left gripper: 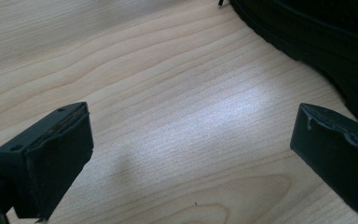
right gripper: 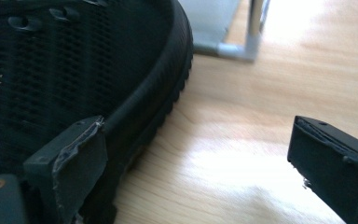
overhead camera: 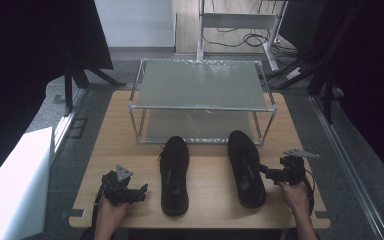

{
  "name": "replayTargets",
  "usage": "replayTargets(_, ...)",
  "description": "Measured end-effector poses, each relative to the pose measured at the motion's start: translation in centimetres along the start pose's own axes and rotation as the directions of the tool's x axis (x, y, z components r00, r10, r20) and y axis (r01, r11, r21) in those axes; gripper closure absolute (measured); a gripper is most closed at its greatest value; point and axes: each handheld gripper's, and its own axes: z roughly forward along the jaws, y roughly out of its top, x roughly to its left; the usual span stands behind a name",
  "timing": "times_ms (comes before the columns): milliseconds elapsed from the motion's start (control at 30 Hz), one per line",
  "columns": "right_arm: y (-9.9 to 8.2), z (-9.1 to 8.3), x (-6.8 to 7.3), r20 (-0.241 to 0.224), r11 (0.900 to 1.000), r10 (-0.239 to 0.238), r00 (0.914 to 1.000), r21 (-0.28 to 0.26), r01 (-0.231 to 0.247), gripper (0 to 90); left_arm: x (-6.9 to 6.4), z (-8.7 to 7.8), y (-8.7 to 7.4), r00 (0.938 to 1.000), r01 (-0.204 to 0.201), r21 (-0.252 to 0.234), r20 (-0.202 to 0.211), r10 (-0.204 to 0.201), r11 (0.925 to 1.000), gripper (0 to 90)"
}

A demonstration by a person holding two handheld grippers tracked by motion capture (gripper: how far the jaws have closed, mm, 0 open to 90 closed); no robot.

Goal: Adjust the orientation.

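Two black shoes: left shoe at frame centre, right shoe right of centre, toes toward metal two-tier rack. Right gripper at right shoe's side, fingers apart, one touching sole edge. Left gripper lower left, fingers apart, empty, near left shoe. Likely step: approach before grasp; next needs fingers straddling shoe wall. Pale wood tabletop; grey floor, dark curtains around.

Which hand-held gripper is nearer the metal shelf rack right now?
Right. The right hand-held gripper sits beside the right shoe, just in front of the metal shelf rack. The left hand-held gripper sits farther back, near the table's front edge.
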Motion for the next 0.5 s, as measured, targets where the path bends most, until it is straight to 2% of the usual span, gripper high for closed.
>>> replayTargets(67,-0.4,0.2,-0.7,-0.026,0.9993,0.038,0.9989,0.005,-0.038,2.4,0.0,0.0,0.0,1.0,0.002,0.001,0.002,-0.002,1.0,0.0)
replayTargets(167,-0.6,0.3,-0.8,-0.016,0.9995,0.031,0.9994,0.009,-0.03,1.5,0.0,0.0,0.0,0.9999,0.014,0.007,0.009,-0.014,0.9999,0.0)
replayTargets(200,-0.8,0.3,-1.0,-0.026,0.9988,0.049,0.9985,0.008,-0.049,1.3,0.0,0.0,0.0,0.9997,0.02,0.01,0.012,-0.02,0.9997,0.0)
replayTargets(267,-0.9,0.2,-1.1,-0.03,0.9987,0.052,0.9982,0.007,-0.051,1.3,0.0,-0.1,0.1,0.9993,0.033,0.007,0.019,-0.033,0.9994,0.0)
replayTargets(433,-0.9,-0.9,-0.9,-0.072,0.9978,0.053,0.996,-0.035,-0.056,0.0,-0.3,-0.5,0.3,0.9985,0.046,-0.009,0.03,-0.045,0.9989,0.0)
replayTargets(500,-0.9,-1.4,-0.8,-0.073,0.9976,0.052,0.996,-0.043,-0.055,0.0,-0.4,-0.7,0.5,0.9977,0.054,-0.02,0.042,-0.053,0.9983,0.0)
